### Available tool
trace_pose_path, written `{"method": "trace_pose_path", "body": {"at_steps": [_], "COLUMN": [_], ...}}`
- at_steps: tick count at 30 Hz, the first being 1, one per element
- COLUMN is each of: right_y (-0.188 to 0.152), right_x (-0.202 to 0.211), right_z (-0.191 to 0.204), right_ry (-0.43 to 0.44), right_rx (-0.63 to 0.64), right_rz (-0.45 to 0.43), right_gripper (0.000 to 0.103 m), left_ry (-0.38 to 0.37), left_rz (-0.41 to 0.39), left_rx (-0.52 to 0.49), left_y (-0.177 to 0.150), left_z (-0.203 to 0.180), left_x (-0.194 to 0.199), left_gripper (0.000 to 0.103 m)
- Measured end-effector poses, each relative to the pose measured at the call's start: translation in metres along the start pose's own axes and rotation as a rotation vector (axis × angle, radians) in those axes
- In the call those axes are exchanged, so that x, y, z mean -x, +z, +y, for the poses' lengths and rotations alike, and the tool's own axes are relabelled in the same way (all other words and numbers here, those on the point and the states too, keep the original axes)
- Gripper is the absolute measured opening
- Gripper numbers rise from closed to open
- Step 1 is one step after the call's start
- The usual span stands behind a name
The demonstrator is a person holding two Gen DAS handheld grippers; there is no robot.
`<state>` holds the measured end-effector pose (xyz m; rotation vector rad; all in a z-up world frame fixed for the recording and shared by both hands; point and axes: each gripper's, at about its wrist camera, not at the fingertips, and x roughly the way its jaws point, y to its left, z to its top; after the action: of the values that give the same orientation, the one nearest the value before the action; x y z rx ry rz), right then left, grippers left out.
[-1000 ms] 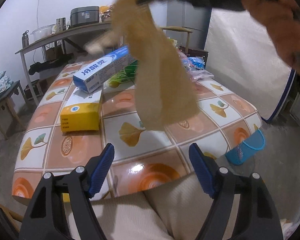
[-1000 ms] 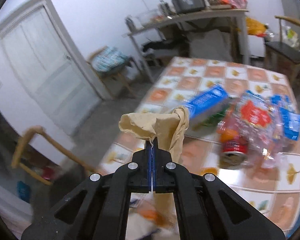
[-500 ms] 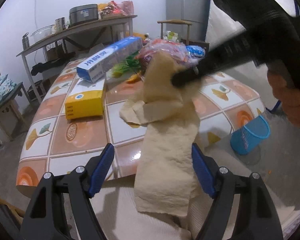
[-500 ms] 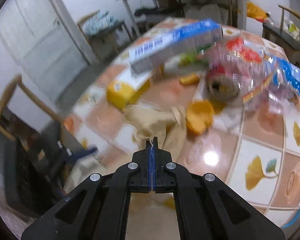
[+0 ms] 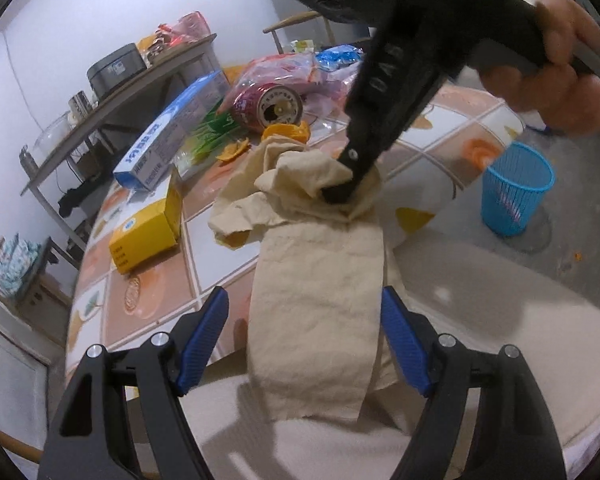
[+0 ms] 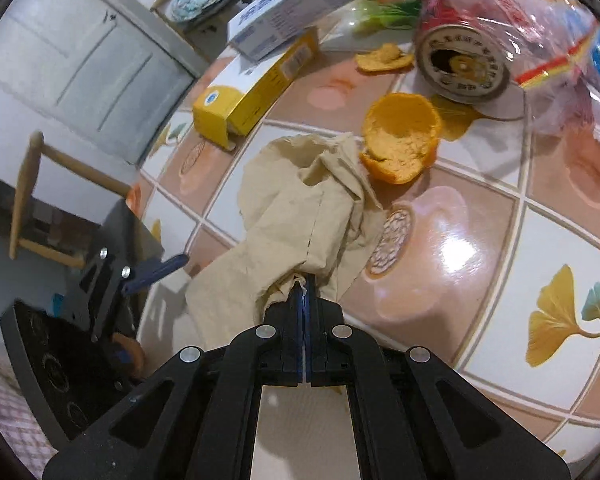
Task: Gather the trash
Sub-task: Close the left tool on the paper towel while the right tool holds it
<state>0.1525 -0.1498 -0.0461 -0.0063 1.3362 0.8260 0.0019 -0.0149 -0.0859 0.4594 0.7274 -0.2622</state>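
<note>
Your right gripper (image 6: 303,292) is clamping a crumpled beige paper towel (image 5: 316,280), its jaws pressed together on a pinched fold. The towel's upper part is lying on the tiled table (image 6: 480,248), touching an orange peel (image 6: 400,140); its long lower end is hanging over the near table edge. Your left gripper (image 5: 304,332) is standing wide apart, holding nothing, with the hanging towel between its blue fingers (image 5: 204,336). Beyond the peel, a red can (image 6: 460,68) is lying on its side inside a plastic bag. A yellow box (image 5: 146,232) and a blue-and-white box (image 5: 168,136) are sitting further left. A blue wastebasket (image 5: 516,192) is standing on the floor, right of the table.
</note>
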Motion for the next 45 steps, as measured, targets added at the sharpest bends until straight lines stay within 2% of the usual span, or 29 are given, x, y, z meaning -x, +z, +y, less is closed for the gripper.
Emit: {"method": "trace_pose_path", "body": {"at_steps": [5, 8, 11, 13, 14, 16, 18, 19, 23, 27, 29, 32, 35, 40, 45], "right_y": [-0.004, -0.004, -0.002, -0.002, -0.002, -0.002, -0.002, -0.002, -0.003, -0.003, -0.002, 0.001, 0.004, 0.01, 0.014], "right_x": [-0.002, -0.006, -0.009, -0.009, -0.01, -0.012, -0.014, -0.016, -0.02, -0.024, -0.025, -0.028, -0.036, -0.042, -0.043], "right_z": [-0.01, -0.017, -0.018, -0.019, -0.02, -0.02, -0.02, -0.02, -0.023, -0.021, -0.02, -0.015, -0.007, -0.01, -0.018], "right_ry": [0.059, 0.113, 0.14, 0.152, 0.16, 0.179, 0.201, 0.218, 0.273, 0.297, 0.295, 0.284, 0.282, 0.294, 0.3], "right_rx": [-0.061, -0.097, -0.109, -0.116, -0.121, -0.131, -0.138, -0.143, -0.157, -0.15, -0.14, -0.119, -0.113, -0.12, -0.123], "right_rz": [0.011, 0.021, 0.027, 0.03, 0.032, 0.038, 0.046, 0.054, 0.092, 0.133, 0.146, 0.165, 0.181, 0.201, 0.209], "right_gripper": [0.0, 0.0, 0.0, 0.0, 0.0, 0.0, 0.0, 0.0, 0.0, 0.0, 0.0, 0.0, 0.0, 0.0, 0.0], "left_ry": [-0.027, -0.066, -0.056, -0.055, -0.057, -0.059, -0.054, -0.052, -0.021, 0.011, 0.029, 0.047, 0.021, -0.04, -0.076], "left_rz": [0.052, 0.107, 0.114, 0.11, 0.108, 0.101, 0.084, 0.074, 0.02, -0.023, -0.028, -0.032, -0.025, -0.028, -0.028], "left_rx": [0.04, 0.104, 0.13, 0.122, 0.117, 0.104, 0.088, 0.085, 0.059, -0.032, -0.107, -0.159, -0.133, -0.062, -0.063], "left_y": [-0.001, -0.001, 0.001, 0.003, 0.004, 0.005, 0.009, 0.011, 0.018, 0.022, 0.021, 0.023, 0.026, 0.028, 0.028], "left_z": [0.009, 0.016, 0.019, 0.018, 0.017, 0.017, 0.015, 0.015, 0.014, 0.005, -0.002, -0.005, 0.003, 0.019, 0.016], "left_x": [0.003, -0.004, -0.007, -0.007, -0.007, -0.007, -0.006, -0.005, -0.005, -0.008, -0.011, -0.015, -0.017, -0.017, -0.017], "left_gripper": [0.074, 0.064, 0.055, 0.038, 0.035, 0.02, 0.011, 0.01, 0.01, 0.011, 0.013, 0.02, 0.028, 0.053, 0.055]}}
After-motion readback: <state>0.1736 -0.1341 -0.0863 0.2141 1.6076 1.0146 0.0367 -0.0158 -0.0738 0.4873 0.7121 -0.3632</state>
